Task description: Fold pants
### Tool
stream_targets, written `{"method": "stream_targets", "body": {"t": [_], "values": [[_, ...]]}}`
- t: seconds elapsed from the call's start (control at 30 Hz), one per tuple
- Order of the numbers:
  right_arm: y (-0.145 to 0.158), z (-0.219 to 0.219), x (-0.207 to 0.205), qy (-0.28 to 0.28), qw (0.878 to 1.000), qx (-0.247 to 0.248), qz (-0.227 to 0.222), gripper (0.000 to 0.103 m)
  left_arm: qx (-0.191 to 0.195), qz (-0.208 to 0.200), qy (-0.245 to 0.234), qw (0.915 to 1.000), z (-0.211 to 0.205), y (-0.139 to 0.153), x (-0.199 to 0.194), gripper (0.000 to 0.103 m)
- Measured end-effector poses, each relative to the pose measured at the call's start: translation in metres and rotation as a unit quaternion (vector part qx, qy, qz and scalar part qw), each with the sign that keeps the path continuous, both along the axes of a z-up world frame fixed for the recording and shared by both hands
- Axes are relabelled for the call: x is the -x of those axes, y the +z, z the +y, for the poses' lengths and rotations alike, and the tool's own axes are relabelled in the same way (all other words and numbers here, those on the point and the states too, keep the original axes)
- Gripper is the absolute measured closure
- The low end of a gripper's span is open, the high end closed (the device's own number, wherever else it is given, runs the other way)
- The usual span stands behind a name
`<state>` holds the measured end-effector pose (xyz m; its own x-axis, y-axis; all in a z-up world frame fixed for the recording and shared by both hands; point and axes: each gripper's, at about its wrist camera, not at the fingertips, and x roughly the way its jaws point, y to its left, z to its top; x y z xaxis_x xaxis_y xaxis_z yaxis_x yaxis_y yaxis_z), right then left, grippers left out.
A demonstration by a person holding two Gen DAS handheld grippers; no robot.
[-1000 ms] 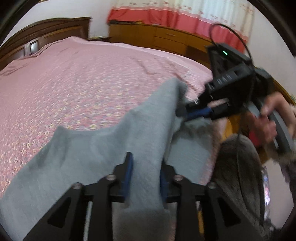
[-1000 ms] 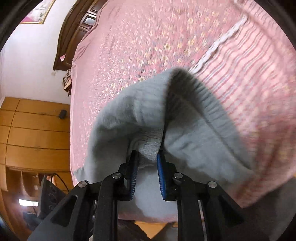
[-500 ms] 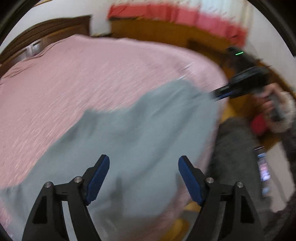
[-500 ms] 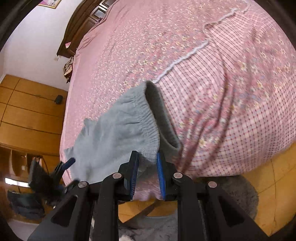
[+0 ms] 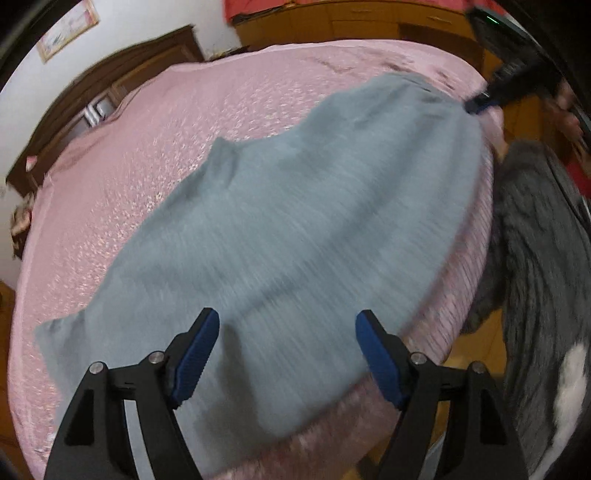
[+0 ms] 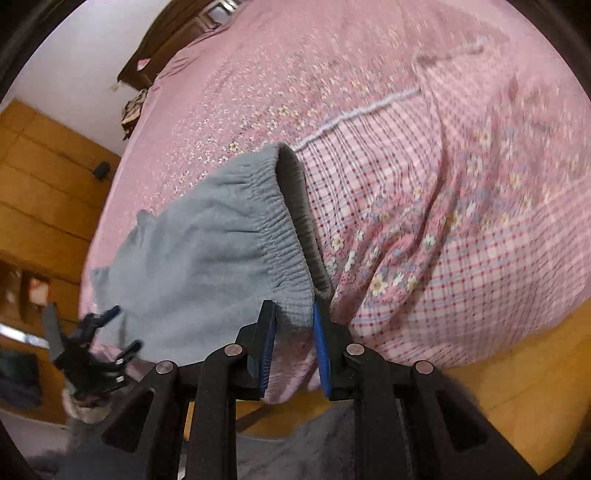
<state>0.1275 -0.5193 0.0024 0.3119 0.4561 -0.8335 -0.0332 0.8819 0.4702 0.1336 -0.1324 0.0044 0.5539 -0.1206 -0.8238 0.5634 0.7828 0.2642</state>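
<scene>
Barely begun: grey pants [image 5: 295, 221] are lying spread along the bed [image 5: 147, 147] edge, unfolded.
Left view: left tool [image 5: 287, 350] is hovering spread above them; right view: right tool [image 6: 294, 343] is pinching the waistband [image 6: 284, 229]; every fold remains.

One pair of soft grey knit pants [image 5: 295, 229] with an elastic waistband lies along the near edge of one bed covered in a pink flowered bedspread [image 5: 147, 129]. Two black grippers with blue-padded fingers: the left gripper [image 5: 288, 347] and the right gripper [image 6: 294, 332]. One dark wooden headboard [image 5: 110, 85] stands at the bed's far edge. One framed picture [image 5: 68, 29] hangs on the wall.
</scene>
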Motion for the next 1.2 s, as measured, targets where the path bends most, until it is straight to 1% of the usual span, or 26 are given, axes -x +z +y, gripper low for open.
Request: {"method": "stream_targets", "body": {"t": [0.07, 0.1, 0.13, 0.17, 0.27, 0.33, 0.37, 0.4, 0.43, 0.47, 0.5, 0.57, 0.6, 0.63, 0.7, 0.77, 0.8, 0.83, 0.87, 0.93, 0.97, 1.0, 1.03, 1.07, 1.13, 1.2], "values": [[-0.007, 0.007, 0.000, 0.011, 0.999, 0.029, -0.013, 0.082, -0.015, -0.007, -0.006, 0.9998, 0.000, 0.000, 0.013, 0.023], [-0.013, 0.011, 0.000, 0.014, 0.999, 0.037, -0.010, 0.079, -0.022, -0.007, -0.006, 0.9997, 0.002, -0.002, 0.019, 0.023], [-0.018, 0.012, -0.003, 0.010, 0.999, 0.037, -0.002, 0.075, -0.029, -0.007, -0.004, 0.9996, 0.004, -0.004, 0.025, 0.023], [-0.020, 0.013, -0.001, 0.004, 0.999, 0.034, 0.000, 0.073, -0.034, -0.008, -0.002, 0.9994, 0.007, -0.006, 0.029, 0.023], [-0.010, 0.005, 0.010, -0.016, 1.000, 0.017, -0.020, 0.069, -0.046, -0.011, 0.014, 0.9988, 0.021, -0.008, 0.038, 0.023], [0.003, 0.001, 0.019, -0.037, 0.997, 0.056, -0.042, 0.069, -0.045, -0.013, 0.024, 0.9986, 0.030, -0.009, 0.040, 0.023], [0.009, 0.001, 0.024, -0.043, 0.993, 0.094, -0.055, 0.069, -0.045, -0.012, 0.032, 0.9984, 0.036, -0.009, 0.040, 0.023], [0.015, 0.002, 0.027, -0.045, 0.990, 0.121, -0.064, 0.069, -0.045, -0.011, 0.038, 0.9982, 0.042, -0.009, 0.040, 0.023], [0.021, 0.003, 0.031, -0.048, 0.986, 0.140, -0.073, 0.069, -0.044, -0.012, 0.044, 0.9980, 0.046, -0.009, 0.040, 0.023], [0.029, 0.005, 0.035, -0.048, 0.985, 0.143, -0.080, 0.069, -0.038, -0.013, 0.054, 0.9977, 0.053, -0.007, 0.039, 0.023], [0.035, 0.011, 0.036, -0.040, 0.987, 0.130, -0.087, 0.069, -0.030, -0.013, 0.062, 0.9976, 0.057, -0.005, 0.037, 0.023], [0.049, 0.031, 0.035, 0.002, 0.990, 0.092, -0.104, 0.069, -0.004, -0.017, 0.072, 0.9972, 0.068, 0.003, 0.032, 0.023], [0.053, 0.049, 0.032, 0.040, 0.991, 0.074, -0.109, 0.070, 0.006, -0.021, 0.074, 0.9970, 0.069, 0.007, 0.030, 0.023], [0.052, 0.064, 0.029, 0.072, 0.990, 0.062, -0.107, 0.073, 0.020, -0.027, 0.073, 0.9968, 0.066, 0.012, 0.026, 0.023], [0.043, 0.098, 0.009, 0.132, 0.987, 0.042, -0.086, 0.078, 0.038, -0.034, 0.060, 0.9969, 0.058, 0.017, 0.018, 0.023], [0.019, 0.117, -0.021, 0.158, 0.986, 0.009, -0.048, 0.082, 0.041, -0.035, 0.058, 0.9969, 0.054, 0.013, 0.010, 0.023], [0.006, 0.120, -0.036, 0.159, 0.987, 0.004, -0.029, 0.086, 0.038, -0.033, 0.060, 0.9969, 0.053, 0.009, 0.006, 0.023], [-0.006, 0.120, -0.051, 0.150, 0.988, 0.016, -0.019, 0.096, 0.035, -0.030, 0.065, 0.9968, 0.054, 0.004, 0.001, 0.023], [-0.013, 0.115, -0.061, 0.140, 0.990, 0.029, -0.021, 0.101, 0.033, -0.027, 0.070, 0.9966, 0.054, 0.002, -0.003, 0.023], [-0.015, 0.099, -0.079, 0.109, 0.992, 0.033, -0.050, 0.102, 0.044, -0.014, 0.088, 0.9950, 0.060, -0.005, -0.012, 0.022], [-0.016, 0.085, -0.087, 0.084, 0.994, 0.035, -0.064, 0.102, 0.068, -0.007, 0.097, 0.9930, 0.065, -0.005, -0.015, 0.022], [-0.020, 0.074, -0.093, 0.068, 0.996, 0.013, -0.062, 0.103, 0.080, -0.004, 0.104, 0.9914, 0.069, -0.006, -0.017, 0.022], [-0.026, 0.065, -0.099, 0.057, 0.997, -0.026, -0.048, 0.103, 0.086, -0.003, 0.109, 0.9903, 0.072, -0.006, -0.019, 0.022], [-0.029, 0.064, -0.099, 0.059, 0.997, -0.030, -0.045, 0.103, 0.089, -0.004, 0.113, 0.9896, 0.074, -0.005, -0.019, 0.022], [-0.022, 0.072, -0.091, 0.076, 0.995, -0.002, -0.067, 0.103, 0.087, -0.008, 0.115, 0.9895, 0.074, -0.002, -0.017, 0.022], [-0.005, 0.082, -0.077, 0.084, 0.991, 0.025, -0.099, 0.102, 0.081, -0.015, 0.119, 0.9895, 0.073, 0.001, -0.014, 0.022]]}}
